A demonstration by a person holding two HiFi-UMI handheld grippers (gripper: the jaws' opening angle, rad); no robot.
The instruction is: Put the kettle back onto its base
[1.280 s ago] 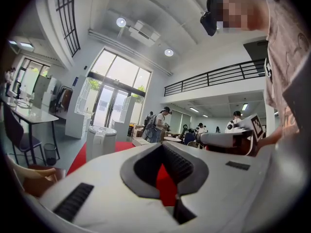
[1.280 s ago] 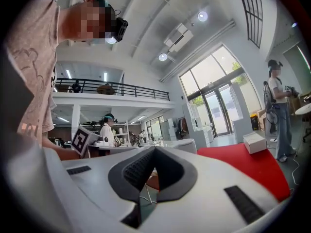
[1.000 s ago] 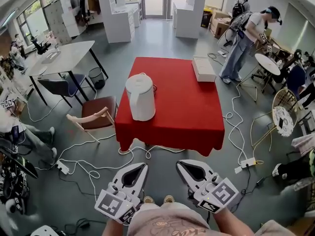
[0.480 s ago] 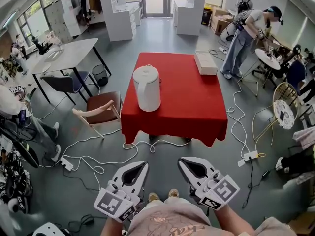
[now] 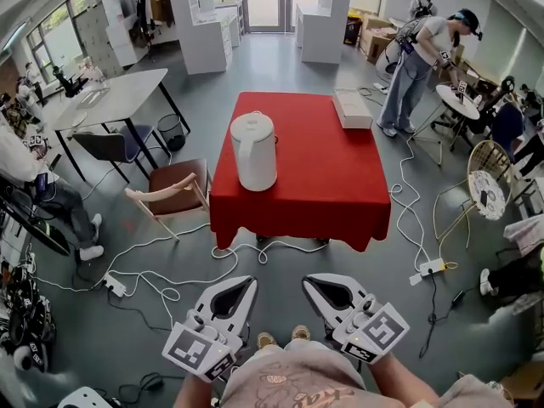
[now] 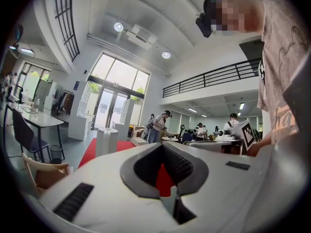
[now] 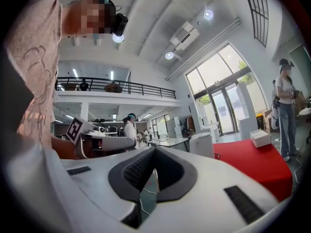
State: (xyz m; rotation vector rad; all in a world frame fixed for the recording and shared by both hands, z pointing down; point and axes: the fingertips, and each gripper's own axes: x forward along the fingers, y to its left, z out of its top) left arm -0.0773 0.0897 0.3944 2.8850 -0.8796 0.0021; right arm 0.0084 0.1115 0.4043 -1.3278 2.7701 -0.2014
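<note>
- Left hand-held gripper (image 5: 248,282) and right hand-held gripper (image 5: 312,281) both pinched closed, empty, at 6 o'clock.
- Kettle (image 5: 254,151) stands on red surface (image 5: 331,185) at 12 o'clock, well apart from both; base not made out.
- Risk: floor cables (image 5: 161,270) lie between, could snag a foot on approach.
- Head view alone shows cables; gripper views show jaw tips meeting.

The left gripper (image 5: 247,282) and right gripper (image 5: 311,280) are alike: smooth white plastic shells tapering to a point, each with a teardrop hollow lined in dark grey ribbed padding (image 6: 177,161) and dark slotted strips (image 7: 241,204) set into the shell. A cube (image 5: 201,352) with black-and-white square markers caps each rear. The person wears a pale pink printed T-shirt (image 5: 285,385) and light shoes (image 5: 265,340)
</note>
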